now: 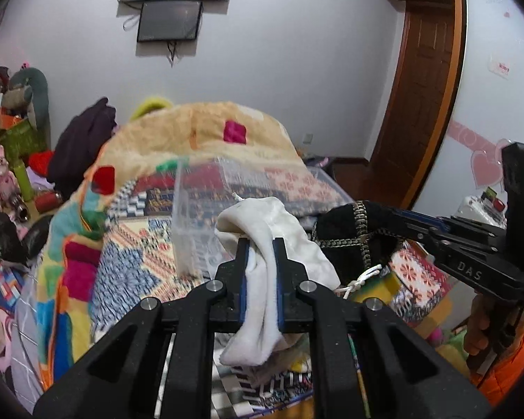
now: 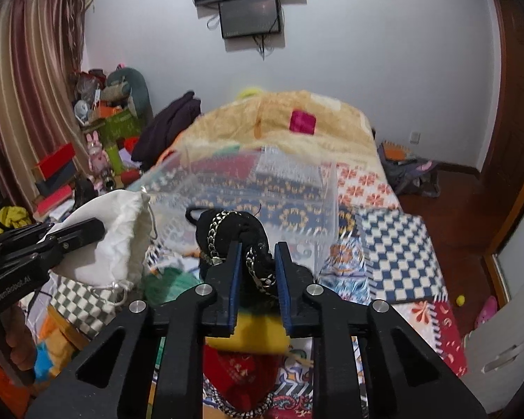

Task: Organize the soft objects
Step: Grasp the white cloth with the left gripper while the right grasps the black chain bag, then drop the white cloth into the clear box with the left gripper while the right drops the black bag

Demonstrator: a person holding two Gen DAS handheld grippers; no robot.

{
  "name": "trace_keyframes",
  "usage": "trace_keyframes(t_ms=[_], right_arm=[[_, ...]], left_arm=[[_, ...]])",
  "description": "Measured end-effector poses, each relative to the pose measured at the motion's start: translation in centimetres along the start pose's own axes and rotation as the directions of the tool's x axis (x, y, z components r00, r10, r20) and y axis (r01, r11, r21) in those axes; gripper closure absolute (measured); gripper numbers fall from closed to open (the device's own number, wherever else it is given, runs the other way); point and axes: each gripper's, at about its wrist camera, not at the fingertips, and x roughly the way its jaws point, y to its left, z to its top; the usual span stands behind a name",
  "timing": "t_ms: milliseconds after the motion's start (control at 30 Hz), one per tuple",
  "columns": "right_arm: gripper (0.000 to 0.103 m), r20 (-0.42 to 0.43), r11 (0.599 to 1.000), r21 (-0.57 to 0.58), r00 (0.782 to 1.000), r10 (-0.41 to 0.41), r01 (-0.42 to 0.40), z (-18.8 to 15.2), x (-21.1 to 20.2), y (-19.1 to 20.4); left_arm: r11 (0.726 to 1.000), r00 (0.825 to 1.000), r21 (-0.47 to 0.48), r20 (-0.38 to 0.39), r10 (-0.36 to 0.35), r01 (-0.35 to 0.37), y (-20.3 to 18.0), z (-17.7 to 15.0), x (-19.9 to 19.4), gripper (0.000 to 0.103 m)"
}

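My left gripper point(image 1: 261, 244) is shut on a white drawstring pouch point(image 1: 262, 230), held above the bed; the pouch also shows at the left of the right wrist view point(image 2: 117, 234). My right gripper point(image 2: 258, 248) is shut on a black pouch with gold braid trim point(image 2: 227, 230), which shows at the right of the left wrist view point(image 1: 349, 234). A clear plastic bin point(image 2: 262, 188) stands on the bed just beyond both pouches, also in the left wrist view point(image 1: 192, 223). Yellow and red soft items point(image 2: 258, 335) lie below my right gripper.
The patterned patchwork bedspread point(image 2: 394, 244) covers the bed, with a folded tan blanket point(image 2: 297, 129) at the far end. Cluttered boxes and toys point(image 2: 97, 132) stand at the left by the curtain. A wooden door point(image 1: 422, 80) is at the right.
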Motion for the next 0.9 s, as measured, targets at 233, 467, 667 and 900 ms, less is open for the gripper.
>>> trace_keyframes(t_ms=[233, 467, 667, 900], right_arm=[[0.09, 0.083, 1.0, -0.001, 0.996, -0.008, 0.008, 2.1, -1.1, 0.0], [0.09, 0.146, 1.0, 0.003, 0.989, -0.027, 0.027, 4.7, -0.3, -0.3], [0.09, 0.168, 0.998, 0.029, 0.984, -0.054, 0.049, 6.4, 1.4, -0.5], [0.09, 0.088, 0.997, 0.023, 0.994, -0.072, 0.07, 5.9, 5.5, -0.7]], left_arm=[[0.998, 0.997, 0.033, 0.07, 0.043, -0.045, -0.1, 3.0, 0.0, 0.092], [0.998, 0.996, 0.031, 0.074, 0.055, -0.057, 0.4, 5.8, 2.2, 0.092], [0.995, 0.995, 0.032, 0.04, 0.088, -0.09, 1.1, 7.0, 5.5, 0.092], [0.993, 0.991, 0.043, -0.059, 0.117, -0.114, 1.7, 6.7, 10.9, 0.092]])
